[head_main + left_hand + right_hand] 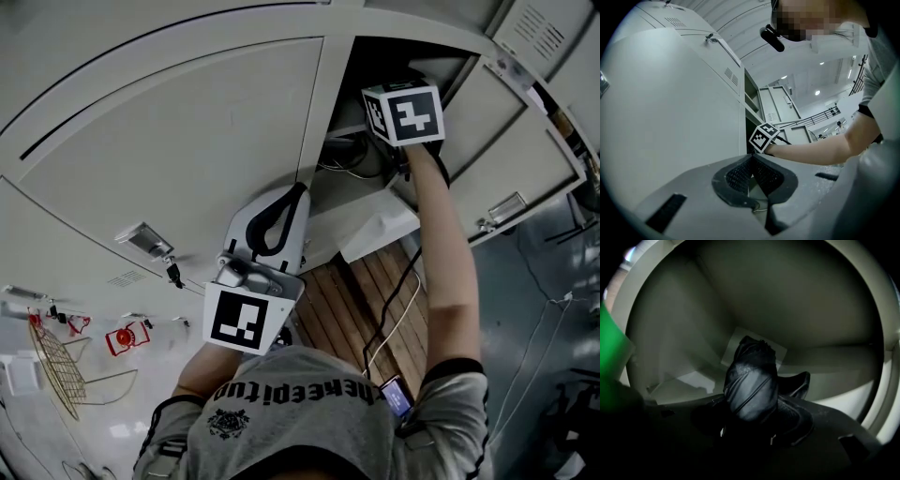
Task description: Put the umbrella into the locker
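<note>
The right gripper point(759, 392) is clamping the umbrella point(749, 364), a folded black bundle of glossy, creased fabric, inside the open locker point(801, 296) of smooth pale metal (only letting go seems left). The left gripper point(751, 163) is waiting outside, jaws together on nothing.

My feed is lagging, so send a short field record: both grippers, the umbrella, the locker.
left gripper: fingers shut, nothing between them; outside, in front of the closed door
right gripper: shut on the umbrella, inside the locker
umbrella: black, folded and wrapped; held in the fingers inside the compartment, not yet released
locker: its door swung open
contact with locker floor: cannot tell
</note>
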{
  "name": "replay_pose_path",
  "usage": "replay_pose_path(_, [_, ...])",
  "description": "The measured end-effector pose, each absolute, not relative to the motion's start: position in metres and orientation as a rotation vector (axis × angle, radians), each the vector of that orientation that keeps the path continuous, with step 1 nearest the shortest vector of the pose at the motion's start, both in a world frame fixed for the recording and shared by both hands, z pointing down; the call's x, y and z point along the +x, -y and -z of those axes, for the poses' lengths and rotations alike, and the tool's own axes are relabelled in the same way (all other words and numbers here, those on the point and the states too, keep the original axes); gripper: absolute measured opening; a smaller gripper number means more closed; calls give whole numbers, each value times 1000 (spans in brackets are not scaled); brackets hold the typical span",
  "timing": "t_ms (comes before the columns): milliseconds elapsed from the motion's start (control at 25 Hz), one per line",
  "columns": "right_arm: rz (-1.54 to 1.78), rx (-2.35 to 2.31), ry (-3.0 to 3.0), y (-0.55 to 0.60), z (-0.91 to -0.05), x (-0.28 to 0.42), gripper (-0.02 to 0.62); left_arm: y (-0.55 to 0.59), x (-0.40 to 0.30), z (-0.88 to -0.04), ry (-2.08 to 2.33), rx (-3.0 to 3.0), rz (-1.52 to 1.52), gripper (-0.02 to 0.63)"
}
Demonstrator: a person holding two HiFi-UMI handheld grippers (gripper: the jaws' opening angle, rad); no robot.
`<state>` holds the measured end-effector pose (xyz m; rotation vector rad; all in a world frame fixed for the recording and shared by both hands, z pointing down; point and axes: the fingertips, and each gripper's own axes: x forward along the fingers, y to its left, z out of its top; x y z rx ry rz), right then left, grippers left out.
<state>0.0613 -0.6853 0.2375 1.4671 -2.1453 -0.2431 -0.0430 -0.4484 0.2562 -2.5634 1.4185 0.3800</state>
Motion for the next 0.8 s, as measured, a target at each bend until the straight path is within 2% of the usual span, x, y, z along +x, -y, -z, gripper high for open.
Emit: replay_pose_path(800, [316,1407,2178,687,-228,38,281,454,-45,-257,-1416,-2558,-372,5])
